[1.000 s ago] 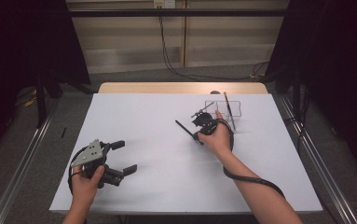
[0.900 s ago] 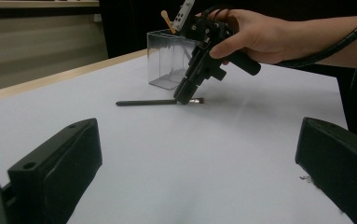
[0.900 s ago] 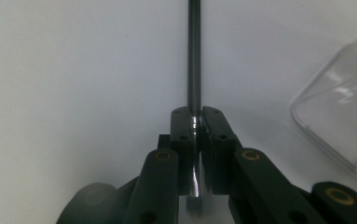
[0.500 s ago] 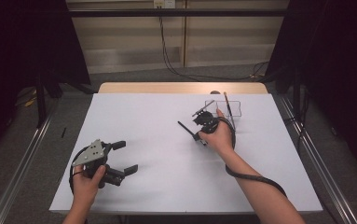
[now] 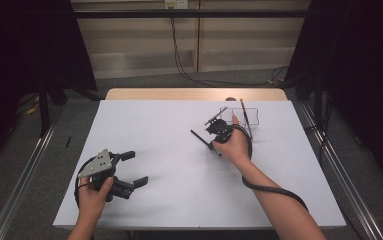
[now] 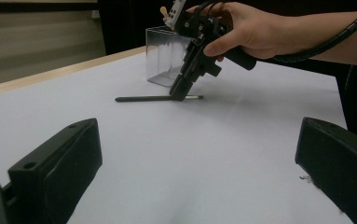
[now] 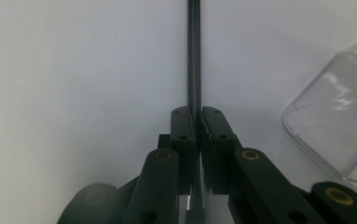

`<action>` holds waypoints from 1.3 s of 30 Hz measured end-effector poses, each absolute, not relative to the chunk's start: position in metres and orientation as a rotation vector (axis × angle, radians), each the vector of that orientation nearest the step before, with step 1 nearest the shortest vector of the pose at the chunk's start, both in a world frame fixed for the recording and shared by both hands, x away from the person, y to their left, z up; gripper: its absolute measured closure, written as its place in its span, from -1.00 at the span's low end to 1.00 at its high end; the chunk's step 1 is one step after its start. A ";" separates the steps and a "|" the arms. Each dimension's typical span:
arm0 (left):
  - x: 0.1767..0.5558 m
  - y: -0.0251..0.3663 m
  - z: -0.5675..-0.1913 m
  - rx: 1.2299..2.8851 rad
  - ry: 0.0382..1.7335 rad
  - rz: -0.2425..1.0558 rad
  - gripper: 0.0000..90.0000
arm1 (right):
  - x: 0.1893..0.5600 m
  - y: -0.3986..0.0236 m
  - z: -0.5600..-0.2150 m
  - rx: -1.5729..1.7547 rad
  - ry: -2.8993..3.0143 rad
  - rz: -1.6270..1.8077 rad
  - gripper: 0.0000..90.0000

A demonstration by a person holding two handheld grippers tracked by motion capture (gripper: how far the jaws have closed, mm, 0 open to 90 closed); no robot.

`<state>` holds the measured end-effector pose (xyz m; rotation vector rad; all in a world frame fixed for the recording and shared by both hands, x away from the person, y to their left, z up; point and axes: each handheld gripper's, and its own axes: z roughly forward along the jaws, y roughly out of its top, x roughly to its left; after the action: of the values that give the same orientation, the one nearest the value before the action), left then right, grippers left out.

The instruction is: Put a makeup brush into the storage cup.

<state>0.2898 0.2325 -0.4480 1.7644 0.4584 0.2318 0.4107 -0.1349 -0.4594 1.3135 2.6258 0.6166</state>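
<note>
A thin dark stick (image 5: 199,137) lies flat on the white table (image 5: 154,125), right of centre. My right gripper (image 5: 212,142) points down at it and is shut on the stick (image 7: 194,56) near one end; its jaws have just closed tighter with the stick between them. From the left gripper view, the right gripper (image 6: 178,95) pinches the stick (image 6: 139,99) against the tabletop. My left gripper (image 5: 136,168) rests near the front left of the table, open, with nothing between its jaws (image 6: 199,140).
A clear plastic box (image 5: 246,117) stands just behind the right hand, with a brown stick (image 5: 243,110) leaning in it. The table's far wooden edge (image 5: 194,94) is bare. Metal rails (image 5: 339,165) run along both sides of the table.
</note>
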 end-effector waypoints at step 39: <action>0.293 0.226 -0.450 1.778 0.458 0.206 -0.99 | 0.393 -0.158 -0.455 1.148 2.803 0.541 0.73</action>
<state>0.2926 0.2261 -0.4504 1.7781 0.4581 0.2062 0.3931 -0.1582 -0.4554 1.1479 2.8028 0.5413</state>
